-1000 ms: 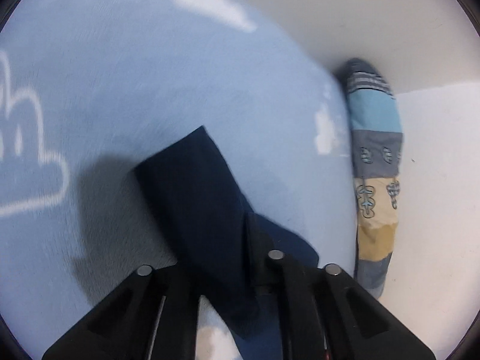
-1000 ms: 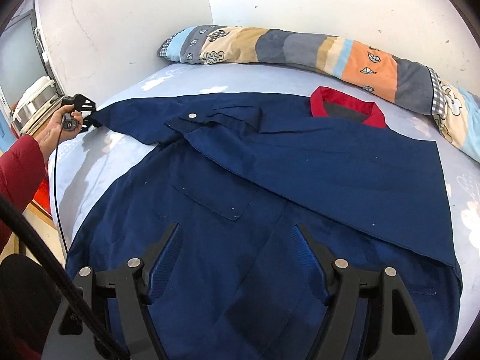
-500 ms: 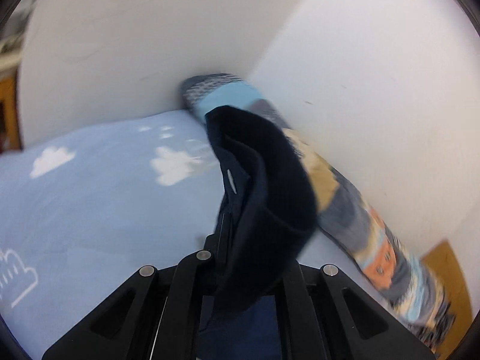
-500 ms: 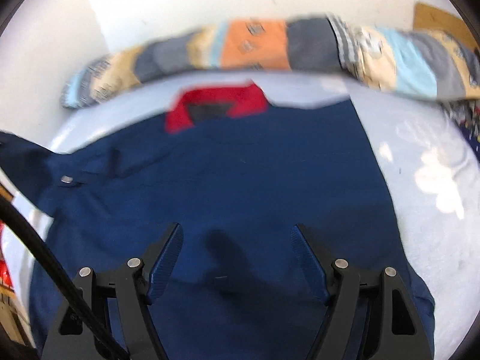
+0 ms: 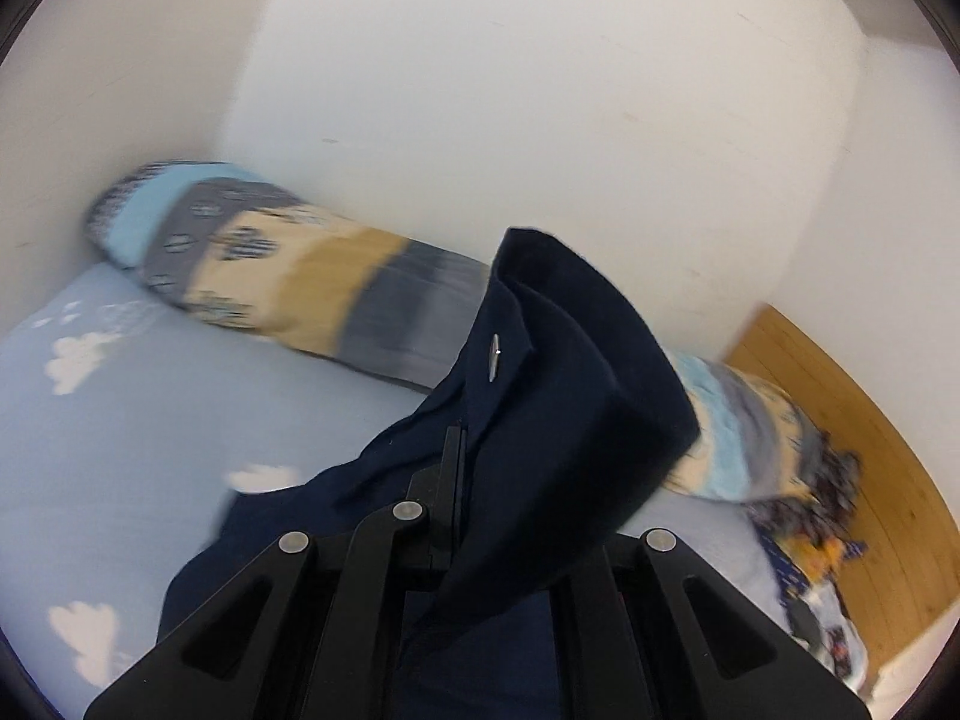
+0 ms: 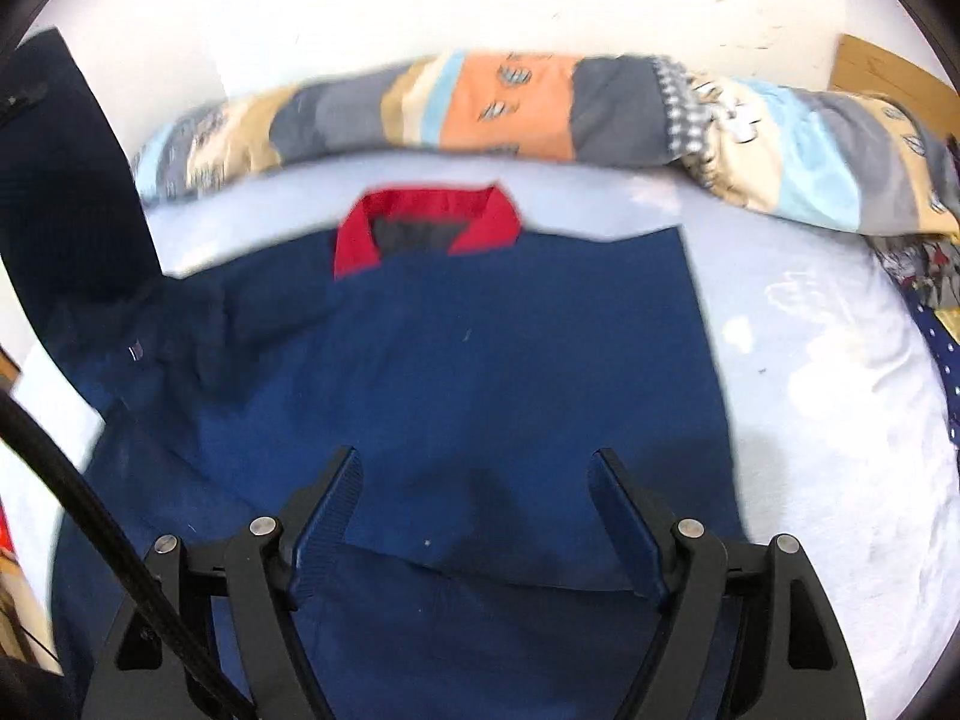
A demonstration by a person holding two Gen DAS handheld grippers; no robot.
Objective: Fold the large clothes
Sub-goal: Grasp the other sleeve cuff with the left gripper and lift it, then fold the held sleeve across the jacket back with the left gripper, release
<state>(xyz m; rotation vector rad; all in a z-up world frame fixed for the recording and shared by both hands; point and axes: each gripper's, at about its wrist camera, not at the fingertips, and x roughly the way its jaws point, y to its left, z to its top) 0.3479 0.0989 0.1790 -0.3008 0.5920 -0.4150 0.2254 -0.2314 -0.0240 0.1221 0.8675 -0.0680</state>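
Note:
A large navy jacket [image 6: 480, 372] with a red collar [image 6: 426, 222] lies spread on the bed, its right side folded over the front. My left gripper [image 5: 465, 450] is shut on the jacket's left sleeve [image 5: 570, 396] and holds it lifted above the bed; the cuff with a metal snap drapes over the fingers. The raised sleeve also shows at the left edge of the right wrist view [image 6: 66, 192]. My right gripper [image 6: 477, 468] is open and empty, hovering over the lower middle of the jacket.
A long patchwork bolster [image 6: 540, 108] lies along the white wall behind the jacket; it also shows in the left wrist view [image 5: 288, 276]. The light blue cloud-print sheet [image 5: 108, 432] covers the bed. A wooden headboard [image 5: 840, 396] stands at the right. A black cable [image 6: 72, 498] crosses the lower left.
My left gripper has lifted the sleeve off the sheet and swung it up and toward the jacket's body. My right gripper has shifted right, facing the collar, and stays open.

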